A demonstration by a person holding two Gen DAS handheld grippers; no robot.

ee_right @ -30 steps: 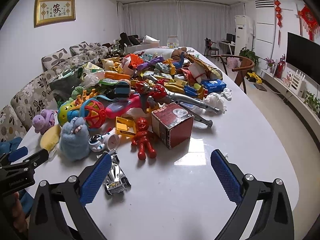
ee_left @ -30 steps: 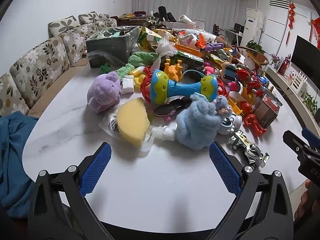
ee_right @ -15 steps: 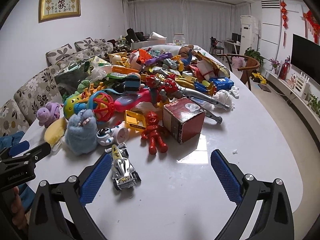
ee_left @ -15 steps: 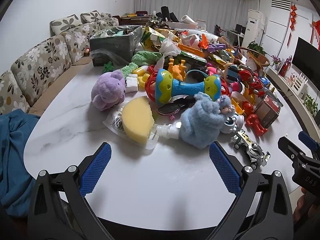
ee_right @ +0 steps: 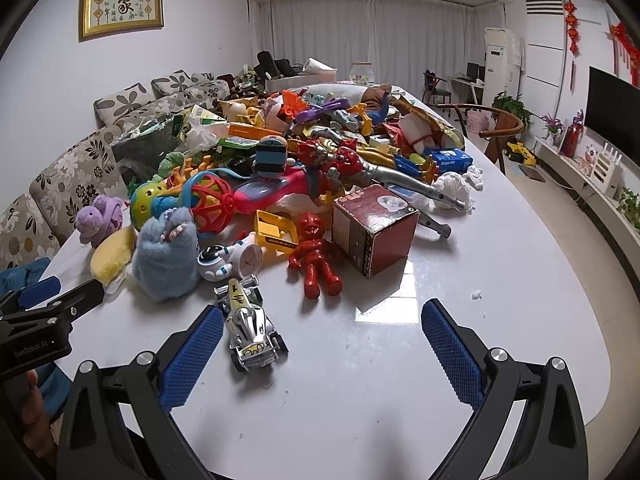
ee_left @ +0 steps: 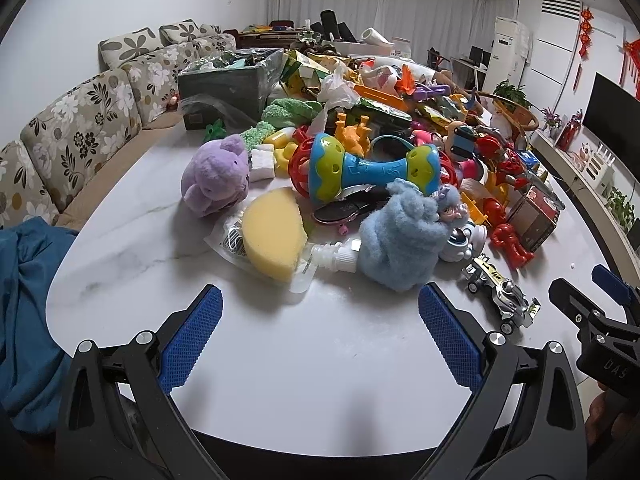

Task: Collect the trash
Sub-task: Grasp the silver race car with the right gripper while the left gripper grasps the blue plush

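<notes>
Floral sofa (ee_left: 76,128), white curtains (ee_right: 372,36)

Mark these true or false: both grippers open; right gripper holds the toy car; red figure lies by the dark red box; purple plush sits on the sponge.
1. Both grippers are open. True: left gripper and right gripper are spread and empty.
2. Right gripper holds the toy car. False: the car sits on the table, untouched.
3. Red figure lies by the box. True.
4. Purple plush sits on the sponge. False: it sits beside it.
</notes>
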